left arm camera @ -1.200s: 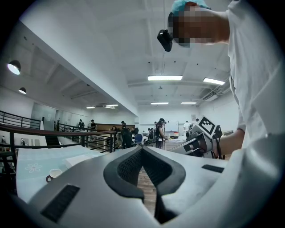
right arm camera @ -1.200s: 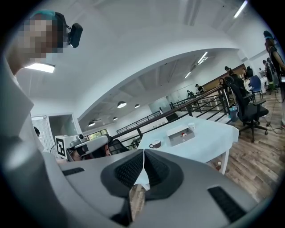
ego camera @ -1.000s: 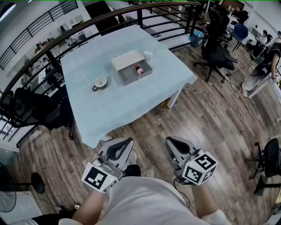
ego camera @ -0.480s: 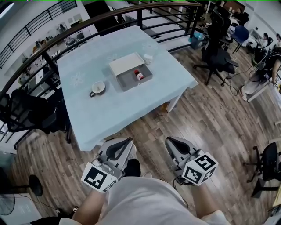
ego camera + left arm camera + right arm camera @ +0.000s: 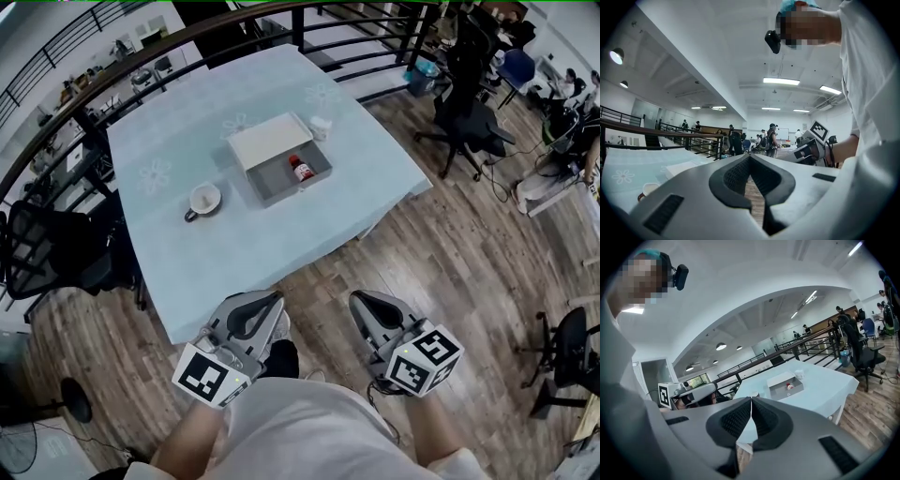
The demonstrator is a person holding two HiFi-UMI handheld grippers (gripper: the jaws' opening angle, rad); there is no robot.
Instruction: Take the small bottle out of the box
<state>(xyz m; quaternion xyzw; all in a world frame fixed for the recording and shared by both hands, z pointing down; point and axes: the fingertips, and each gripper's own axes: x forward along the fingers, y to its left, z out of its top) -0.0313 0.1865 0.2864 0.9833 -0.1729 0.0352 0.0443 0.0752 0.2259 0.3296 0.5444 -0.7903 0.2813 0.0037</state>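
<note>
Small bottle lies in the box on the bench, upper centre. Left tool and right tool, pressed together and empty, sit well short. Next: reach in, spread one.

Bright ceiling light, strong fisheye distortion.

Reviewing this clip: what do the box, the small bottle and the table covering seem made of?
Box: probably cardboard, matte grey with a white flap, crisp folded edges.
Small bottle: too small to tell, plastic or glass; red and white.
Table covering: pale-blue cloth or vinyl, flower print, hanging over the edges.
</note>
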